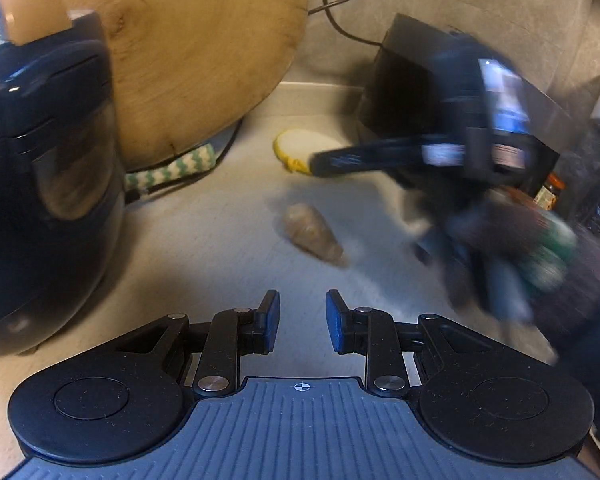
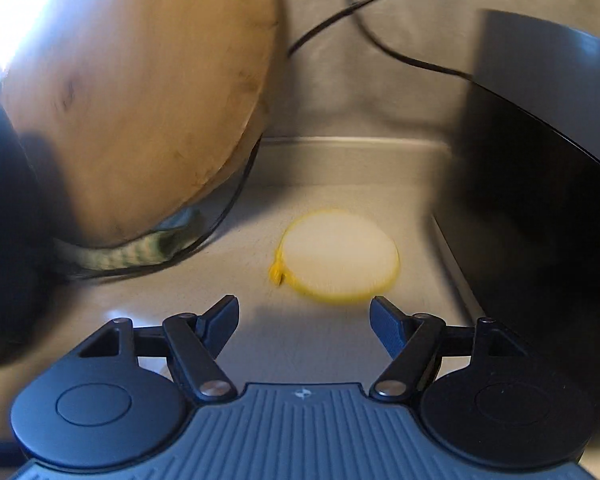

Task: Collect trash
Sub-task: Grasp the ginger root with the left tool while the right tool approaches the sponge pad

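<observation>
Right wrist: yellow-rimmed disc [image 2: 338,254] beyond tool [image 2: 303,322].

we see a round board [image 2: 140,92] of matt, grained wood, a glossy black plastic appliance [image 1: 48,184], a pale, finely speckled matt tabletop [image 1: 204,248], and ribbed grey plastic with small metal rivets on the left hand-held gripper [image 1: 302,320].

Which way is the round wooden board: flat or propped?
Propped. The board stands on edge, leaning toward the wall, above the striped cloth.
</observation>
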The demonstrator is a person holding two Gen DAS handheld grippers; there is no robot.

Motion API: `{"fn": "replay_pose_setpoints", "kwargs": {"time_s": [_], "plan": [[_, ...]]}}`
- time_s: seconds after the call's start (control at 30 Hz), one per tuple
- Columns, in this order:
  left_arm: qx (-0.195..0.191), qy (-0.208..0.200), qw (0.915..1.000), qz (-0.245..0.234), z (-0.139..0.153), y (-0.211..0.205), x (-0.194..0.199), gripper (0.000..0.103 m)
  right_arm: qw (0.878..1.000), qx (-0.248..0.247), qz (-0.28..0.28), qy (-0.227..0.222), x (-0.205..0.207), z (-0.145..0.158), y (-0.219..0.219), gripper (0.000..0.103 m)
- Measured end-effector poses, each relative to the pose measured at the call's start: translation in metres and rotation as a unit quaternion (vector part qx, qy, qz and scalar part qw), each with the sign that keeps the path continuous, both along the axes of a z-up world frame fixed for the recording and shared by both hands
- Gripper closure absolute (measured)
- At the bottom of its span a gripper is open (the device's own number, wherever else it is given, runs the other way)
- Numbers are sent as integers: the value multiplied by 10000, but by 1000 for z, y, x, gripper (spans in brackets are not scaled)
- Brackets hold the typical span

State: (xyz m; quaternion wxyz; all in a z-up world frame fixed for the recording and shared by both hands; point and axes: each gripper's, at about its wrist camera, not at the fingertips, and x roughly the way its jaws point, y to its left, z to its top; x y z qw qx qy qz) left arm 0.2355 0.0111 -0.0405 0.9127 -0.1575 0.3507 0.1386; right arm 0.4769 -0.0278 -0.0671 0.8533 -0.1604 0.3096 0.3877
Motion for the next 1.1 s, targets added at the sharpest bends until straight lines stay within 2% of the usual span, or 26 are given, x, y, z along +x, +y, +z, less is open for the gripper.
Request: {"fn": "replay_pose_setpoints", "kwargs": {"time_s": [0.1,0.23,0.27,0.3,0.33,0.4,0.43,0.53,0.77,0.9,1.0,1.1], "plan": [[-25,-65,9999,94,5,3,-7,75,9995,-160,201,-201,15,-12,23,30],[-84,-87,9996,240,7,5,-12,74,9988,-423,241,-30,40,-28,47,31],[-76,-70,9996,261,7,5,-12,74,9989,-412,214,34,43,-29,49,41],[-77,-55,9995,292,6,6,-13,74,9991,-376,171,40,45,-29,48,56],[-96,-41,9994,327,5,6,-14,74,9993,-336,159,32,46,-28,46,63],[-146,-15,9991,407,3,9,-14,74,9990,-226,255,286,47,-23,40,95],[-168,0,9988,452,2,11,-13,74,9985,-191,249,443,46,-20,35,100],[-251,24,9984,500,-1,11,-6,75,9966,29,188,799,33,-12,7,100],[-280,92,9987,420,-7,6,34,74,9946,338,137,970,-25,3,-75,100],[-505,201,9960,706,-15,18,69,75,9938,340,-43,1062,-67,4,-124,100],[-274,198,9958,849,-18,22,91,75,9933,347,-330,1050,-92,1,-152,100],[-106,241,9967,766,-19,20,110,75,9863,579,-639,1404,-104,-7,-178,99]]}}
